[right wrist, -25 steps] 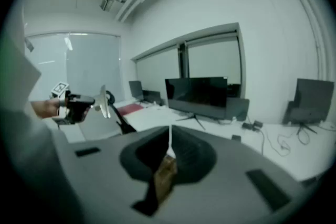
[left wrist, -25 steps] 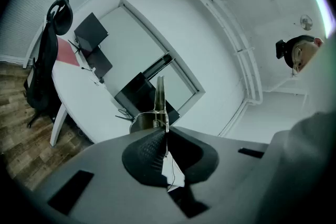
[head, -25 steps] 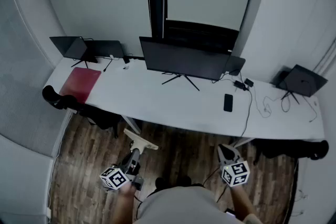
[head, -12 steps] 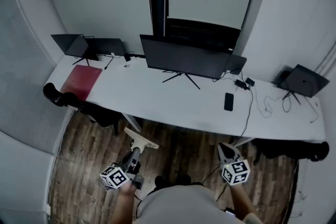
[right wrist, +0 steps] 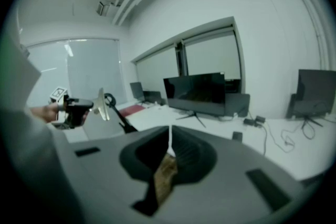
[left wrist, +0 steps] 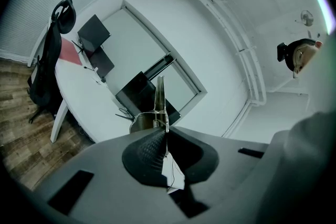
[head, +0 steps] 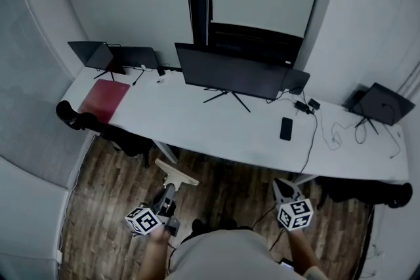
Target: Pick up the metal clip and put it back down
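Metal clip [left wrist: 160,96] pinched in the level left claw [left wrist: 165,131] (right claw [right wrist: 170,140] pressed together, tilted slightly down)

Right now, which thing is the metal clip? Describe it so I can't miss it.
Start at the long white desk, then drop to the wooden floor in front of it. The left claw hovers there, and the metal clip juts from its shut jaws: a pale crossbar, unlike the checkered cube behind it.
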`<state>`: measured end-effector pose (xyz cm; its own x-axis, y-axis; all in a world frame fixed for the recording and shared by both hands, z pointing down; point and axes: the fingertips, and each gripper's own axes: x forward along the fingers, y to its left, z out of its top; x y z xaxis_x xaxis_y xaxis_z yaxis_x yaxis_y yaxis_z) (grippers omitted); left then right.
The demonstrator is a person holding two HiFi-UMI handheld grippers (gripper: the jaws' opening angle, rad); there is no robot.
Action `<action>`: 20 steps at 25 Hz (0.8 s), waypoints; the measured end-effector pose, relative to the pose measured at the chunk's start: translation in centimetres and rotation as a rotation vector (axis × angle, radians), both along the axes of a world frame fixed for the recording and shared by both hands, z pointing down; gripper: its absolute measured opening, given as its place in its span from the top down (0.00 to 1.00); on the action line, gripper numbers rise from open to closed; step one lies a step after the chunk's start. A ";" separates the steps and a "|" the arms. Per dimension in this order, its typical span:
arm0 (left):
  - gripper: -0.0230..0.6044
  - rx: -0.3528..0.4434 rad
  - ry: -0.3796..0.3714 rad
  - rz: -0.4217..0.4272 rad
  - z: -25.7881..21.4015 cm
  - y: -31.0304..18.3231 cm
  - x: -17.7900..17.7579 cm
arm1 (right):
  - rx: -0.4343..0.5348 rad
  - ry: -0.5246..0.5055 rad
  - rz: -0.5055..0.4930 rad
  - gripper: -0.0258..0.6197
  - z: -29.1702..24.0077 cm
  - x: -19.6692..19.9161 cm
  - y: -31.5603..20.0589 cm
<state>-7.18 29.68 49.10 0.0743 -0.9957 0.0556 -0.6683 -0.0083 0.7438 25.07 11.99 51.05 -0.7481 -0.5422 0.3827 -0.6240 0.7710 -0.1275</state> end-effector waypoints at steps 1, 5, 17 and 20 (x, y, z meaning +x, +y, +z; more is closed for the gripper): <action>0.91 -0.001 0.000 -0.004 0.0 0.0 0.3 | -0.003 0.001 -0.008 0.91 0.2 0.2 -0.1; 0.91 -0.005 -0.005 -0.021 0.1 -0.4 1.7 | -0.014 0.000 -0.038 0.91 0.9 0.9 -0.8; 0.91 -0.009 -0.009 -0.064 0.6 -1.0 5.0 | -0.023 -0.015 -0.095 0.91 1.9 2.5 -2.7; 0.91 -0.009 -0.011 -0.067 0.7 -1.2 5.2 | -0.024 -0.020 -0.101 0.91 1.9 2.5 -3.0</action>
